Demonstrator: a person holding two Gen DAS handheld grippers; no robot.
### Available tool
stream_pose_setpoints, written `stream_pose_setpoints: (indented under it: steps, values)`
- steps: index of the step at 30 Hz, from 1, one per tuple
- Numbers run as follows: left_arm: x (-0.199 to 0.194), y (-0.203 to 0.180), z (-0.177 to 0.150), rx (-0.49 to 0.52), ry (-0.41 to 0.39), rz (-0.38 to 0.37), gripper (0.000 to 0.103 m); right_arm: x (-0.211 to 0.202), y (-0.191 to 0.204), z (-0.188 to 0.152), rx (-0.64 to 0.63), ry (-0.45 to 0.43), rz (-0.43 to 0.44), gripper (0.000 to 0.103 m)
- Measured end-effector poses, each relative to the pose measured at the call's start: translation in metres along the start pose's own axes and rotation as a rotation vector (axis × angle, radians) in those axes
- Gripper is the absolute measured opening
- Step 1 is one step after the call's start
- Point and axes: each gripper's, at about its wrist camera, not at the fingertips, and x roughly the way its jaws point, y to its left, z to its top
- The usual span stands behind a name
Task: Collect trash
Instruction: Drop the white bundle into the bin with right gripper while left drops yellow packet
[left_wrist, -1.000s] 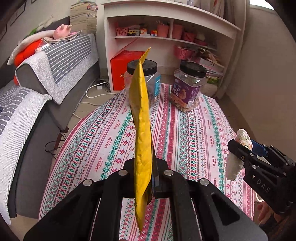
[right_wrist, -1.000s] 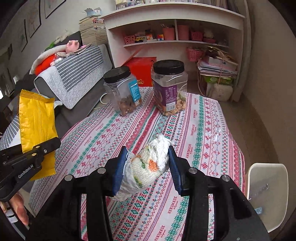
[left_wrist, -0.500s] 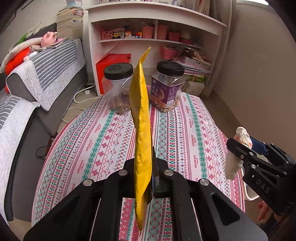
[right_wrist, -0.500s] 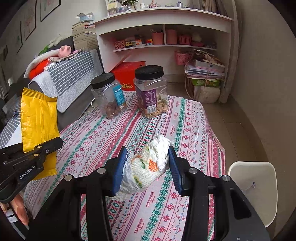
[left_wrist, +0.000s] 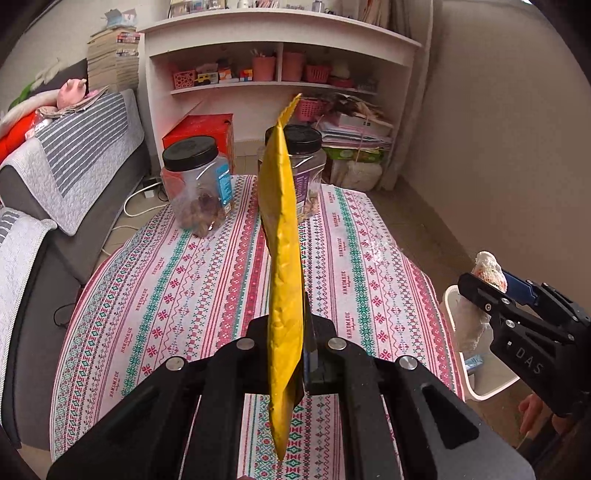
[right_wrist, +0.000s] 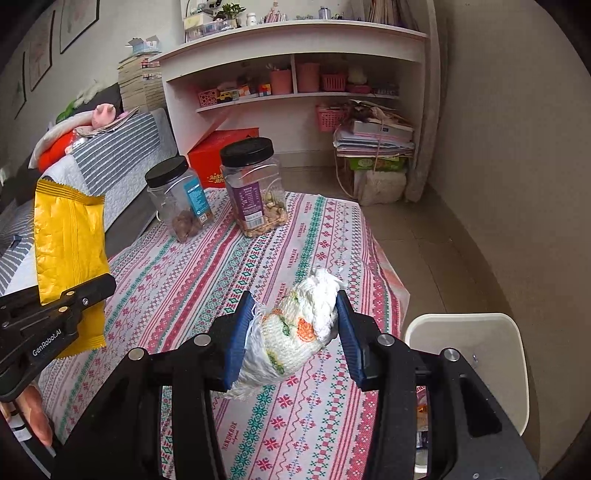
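Observation:
My left gripper (left_wrist: 291, 354) is shut on a yellow snack wrapper (left_wrist: 282, 258), held upright and edge-on above the table; the wrapper also shows flat in the right wrist view (right_wrist: 68, 243). My right gripper (right_wrist: 291, 332) is shut on a crumpled white paper towel with orange and green print (right_wrist: 295, 328), held above the table's right side; it also shows in the left wrist view (left_wrist: 480, 291). A white trash bin (right_wrist: 495, 332) stands on the floor just right of the table, below and right of the right gripper.
The table has a red, green and white patterned cloth (left_wrist: 184, 288). Two clear jars with black lids (right_wrist: 173, 203) (right_wrist: 255, 184) stand at its far end. A grey sofa (left_wrist: 74, 158) is at left, a white shelf unit (left_wrist: 280, 66) behind, a wall at right.
Both grippers have pulled back and risen while shifting to the right, each still holding its trash. The jars look farther away and the white bin has come more into view.

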Motion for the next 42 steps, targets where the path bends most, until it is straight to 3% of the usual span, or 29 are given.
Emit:
stream_pose_setpoints:
  steps: [10,21,23,24,27,33,42]
  values:
    - [0.001,-0.045,0.003,0.045,-0.006,-0.058,0.008,-0.017,-0.054,-0.007,0.047,-0.013,-0.099,0.042]
    - [-0.001,-0.12,0.006,0.112,-0.014,-0.144,0.008,-0.04,-0.139,-0.021,0.152,-0.024,-0.233,0.044]
    - [0.0,-0.137,0.005,0.13,-0.013,-0.16,0.008,-0.043,-0.154,-0.025,0.164,-0.018,-0.256,0.048]
    - [0.001,-0.146,0.005,0.14,-0.01,-0.171,0.008,-0.046,-0.161,-0.027,0.173,-0.017,-0.272,0.057]
    - [0.005,-0.17,0.003,0.168,-0.001,-0.202,0.008,-0.055,-0.184,-0.034,0.203,-0.018,-0.322,0.067]
    - [0.017,-0.223,-0.003,0.229,0.024,-0.262,0.008,-0.075,-0.231,-0.056,0.26,-0.002,-0.433,0.079]
    - [0.034,-0.298,-0.003,0.304,0.066,-0.37,0.013,-0.114,-0.274,-0.08,0.367,-0.03,-0.514,0.088]
